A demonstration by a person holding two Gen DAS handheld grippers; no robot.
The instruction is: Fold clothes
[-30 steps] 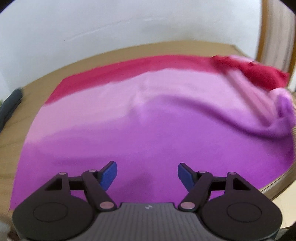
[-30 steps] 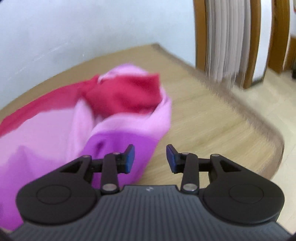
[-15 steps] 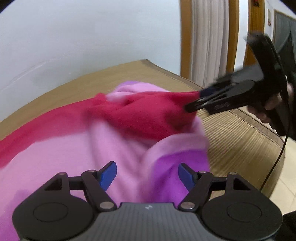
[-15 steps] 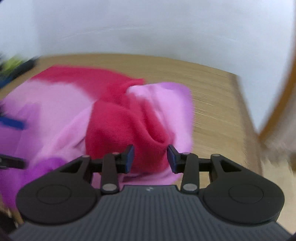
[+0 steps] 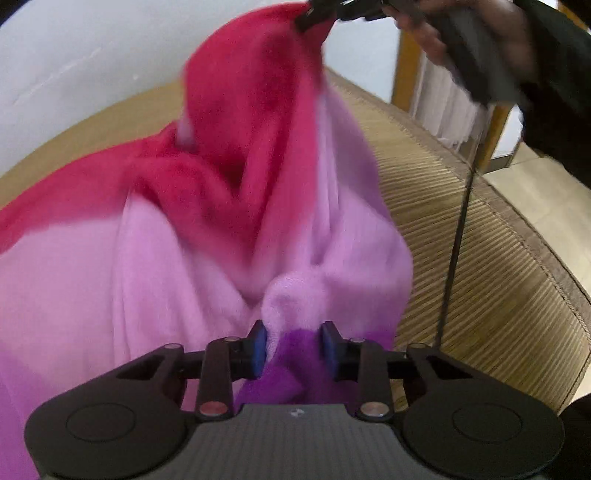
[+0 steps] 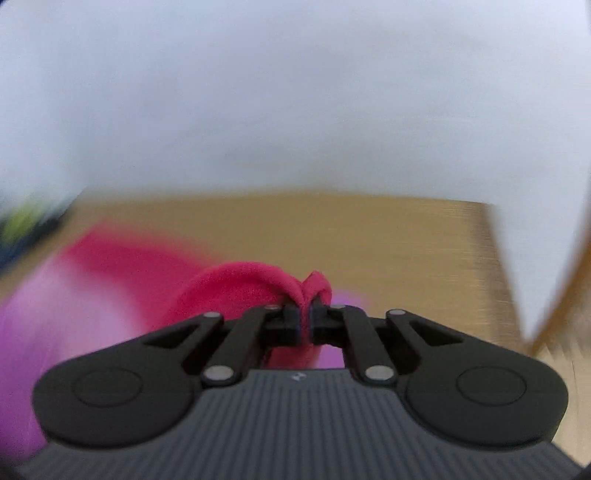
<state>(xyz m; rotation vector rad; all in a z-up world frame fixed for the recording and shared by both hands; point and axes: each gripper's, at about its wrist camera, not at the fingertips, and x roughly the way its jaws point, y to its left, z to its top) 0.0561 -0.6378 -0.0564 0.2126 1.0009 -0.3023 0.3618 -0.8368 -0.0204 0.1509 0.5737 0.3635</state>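
A fleece cloth (image 5: 110,277) banded red, pink and purple lies on a woven mat table (image 5: 480,258). My left gripper (image 5: 293,347) is shut on a bunched fold where pink meets purple, at the cloth's near right side. My right gripper (image 5: 306,20), held by a person's hand (image 5: 424,29), pinches the red edge and holds it high, so the cloth hangs in a peak. In the right wrist view that gripper (image 6: 304,319) is shut on a thin red fold of the cloth (image 6: 229,288), above the table (image 6: 388,240).
A black cable (image 5: 456,236) hangs from the right gripper over the mat. The table's right edge drops to a tiled floor, with a wooden frame and white curtain (image 5: 447,96) behind. A white wall backs the table. A blurred green and dark object (image 6: 18,221) sits far left.
Both grippers have gone from open to shut on the cloth. The right one has lifted the red edge up off the table; the left one moved onto the pink-purple fold.
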